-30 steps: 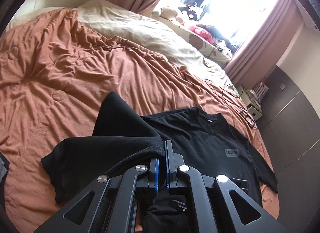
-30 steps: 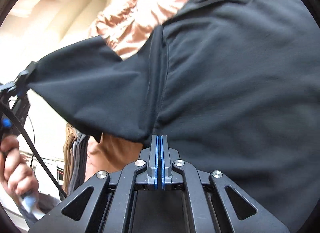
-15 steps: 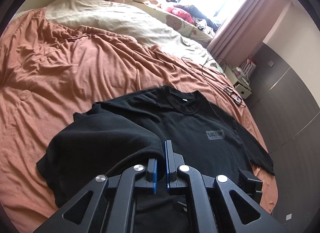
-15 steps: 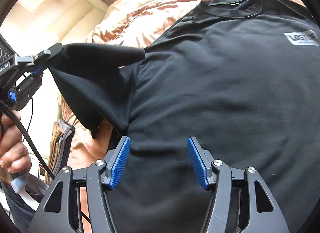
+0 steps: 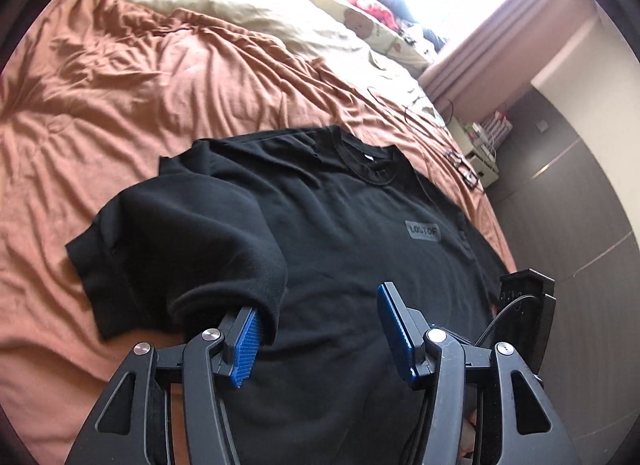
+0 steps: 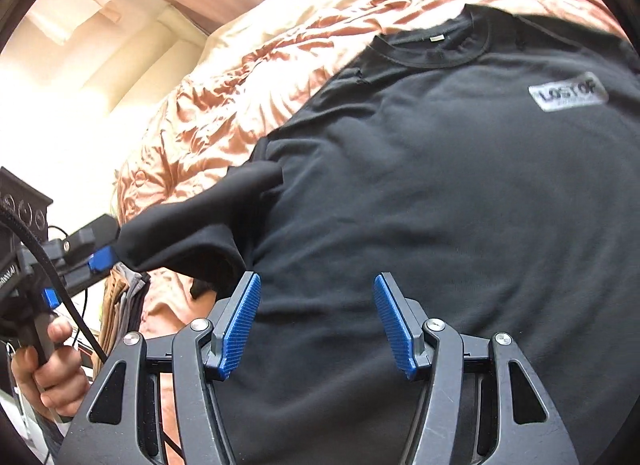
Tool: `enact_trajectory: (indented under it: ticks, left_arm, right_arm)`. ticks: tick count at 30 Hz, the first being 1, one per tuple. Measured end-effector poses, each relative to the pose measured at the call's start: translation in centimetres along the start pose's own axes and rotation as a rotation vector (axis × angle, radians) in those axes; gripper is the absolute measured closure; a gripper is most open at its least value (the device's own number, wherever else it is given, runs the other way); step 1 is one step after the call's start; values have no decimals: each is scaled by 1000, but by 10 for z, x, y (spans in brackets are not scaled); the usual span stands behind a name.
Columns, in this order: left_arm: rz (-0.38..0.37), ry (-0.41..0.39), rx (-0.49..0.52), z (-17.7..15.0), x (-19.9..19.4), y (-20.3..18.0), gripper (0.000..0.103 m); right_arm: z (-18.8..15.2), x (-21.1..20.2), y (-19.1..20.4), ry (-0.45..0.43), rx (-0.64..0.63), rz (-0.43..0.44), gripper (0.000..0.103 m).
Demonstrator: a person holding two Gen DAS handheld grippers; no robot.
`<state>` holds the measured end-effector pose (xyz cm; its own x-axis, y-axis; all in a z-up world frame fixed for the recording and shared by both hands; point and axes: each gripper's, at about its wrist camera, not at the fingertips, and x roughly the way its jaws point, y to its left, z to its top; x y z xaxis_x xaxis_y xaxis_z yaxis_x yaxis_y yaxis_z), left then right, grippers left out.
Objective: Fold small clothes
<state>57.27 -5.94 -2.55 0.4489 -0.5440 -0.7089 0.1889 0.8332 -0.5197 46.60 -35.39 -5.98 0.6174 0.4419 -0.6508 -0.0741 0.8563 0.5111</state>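
Black T-shirt (image 5: 360,233) flat under both jaws | left gripper (image 5: 320,329) spread, sleeve (image 5: 192,241) draping one finger | right gripper (image 6: 316,325) spread, empty

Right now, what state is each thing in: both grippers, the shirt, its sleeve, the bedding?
Left gripper: open, sleeve fabric draped over one finger.
Right gripper: open, empty, above the shirt's lower body.
Black T-shirt: front up on the bed, collar away from the person, body spread.
Sleeve: bunched and partly lifted, not flat.
Orange bedspread: wrinkled.
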Motion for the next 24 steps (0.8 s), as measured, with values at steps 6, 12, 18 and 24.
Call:
enact_trajectory:
  ticks: [6, 12, 18, 24]
  left_arm:
    - [-40, -55, -61, -15, -33, 22, 45]
    - [45, -125, -111, -26, -48, 56, 45]
    - [133, -148, -202, -35, -47, 103, 45]
    - [174, -123, -245, -35, -33, 139, 46]
  right_arm:
    - [3, -6, 28, 2, -36, -4, 46]
    - [9, -4, 67, 12, -123, -38, 46]
    - [16, 22, 101, 43, -190, -135, 46]
    - [26, 77, 96, 130, -134, -180, 46]
